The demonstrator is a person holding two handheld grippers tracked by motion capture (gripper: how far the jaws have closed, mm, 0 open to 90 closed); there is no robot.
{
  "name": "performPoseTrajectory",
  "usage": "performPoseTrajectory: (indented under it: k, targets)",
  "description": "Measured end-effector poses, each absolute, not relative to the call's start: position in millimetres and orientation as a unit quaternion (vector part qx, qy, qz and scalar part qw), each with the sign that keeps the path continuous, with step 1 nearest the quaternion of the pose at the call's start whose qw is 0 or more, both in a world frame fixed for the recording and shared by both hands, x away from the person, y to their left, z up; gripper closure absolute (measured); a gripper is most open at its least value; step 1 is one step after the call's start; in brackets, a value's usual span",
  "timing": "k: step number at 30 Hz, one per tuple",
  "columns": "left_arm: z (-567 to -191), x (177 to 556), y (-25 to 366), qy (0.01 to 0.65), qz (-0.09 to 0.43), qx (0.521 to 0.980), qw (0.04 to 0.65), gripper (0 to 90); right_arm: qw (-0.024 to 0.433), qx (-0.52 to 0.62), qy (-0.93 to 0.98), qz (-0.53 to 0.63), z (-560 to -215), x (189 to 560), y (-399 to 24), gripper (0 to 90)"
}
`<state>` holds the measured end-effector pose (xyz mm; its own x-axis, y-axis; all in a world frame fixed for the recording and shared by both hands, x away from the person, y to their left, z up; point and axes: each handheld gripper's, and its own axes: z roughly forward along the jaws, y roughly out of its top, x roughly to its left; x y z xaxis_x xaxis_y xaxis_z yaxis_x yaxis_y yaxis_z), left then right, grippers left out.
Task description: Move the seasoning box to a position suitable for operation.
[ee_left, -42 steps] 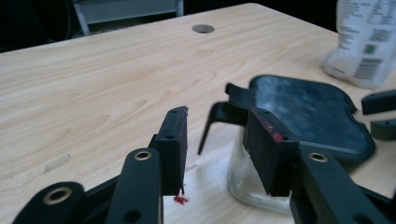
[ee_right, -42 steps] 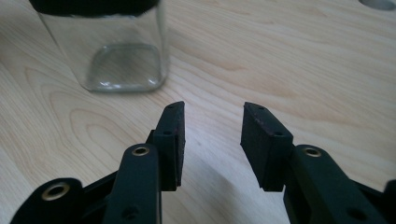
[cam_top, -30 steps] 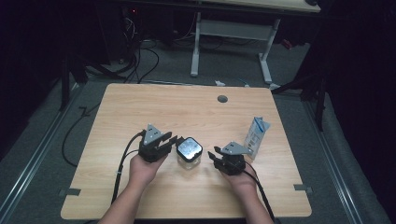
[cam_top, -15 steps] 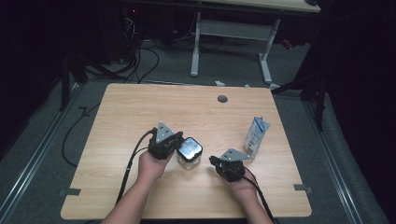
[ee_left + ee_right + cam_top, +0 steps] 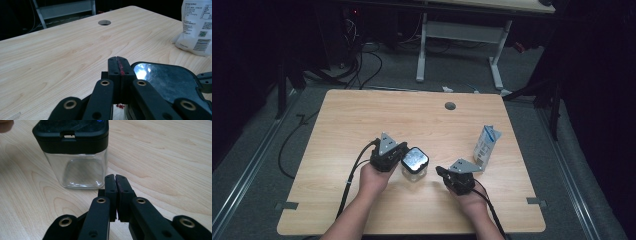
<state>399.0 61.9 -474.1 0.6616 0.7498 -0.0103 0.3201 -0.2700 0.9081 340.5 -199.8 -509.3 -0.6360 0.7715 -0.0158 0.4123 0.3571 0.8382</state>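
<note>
Wooden bench carries everything, with a round cable hole near its far edge. White carton stands upright toward the right edge, well apart from the jar. Clear square jar with black lid stands upright, about midway between left and right edges, nearer the near edge. Left gripper sits just beside the jar's left side, pads pressed together on nothing. Right gripper lies near the jar's right side, not touching; its jaws have just been closing and now meet empty.
</note>
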Motion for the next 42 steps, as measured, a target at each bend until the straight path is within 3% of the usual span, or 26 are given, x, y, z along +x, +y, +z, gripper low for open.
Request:
performPoseTrajectory:
  k: [7,17,42]
  targets:
    - [-476,399,63,0.349,0.216,0.762,0.501,90.0,0.201,0.369,0.79,0.447,-506,338,-199,88.0]
    - [-476,399,64,0.351,0.216,0.76,0.502,90.0,0.23,0.342,0.791,0.452,-496,334,-195,87.9]
    - [-477,399,63,0.366,0.212,0.753,0.504,90.0,0.222,0.322,0.794,0.465,-489,343,-185,88.6]
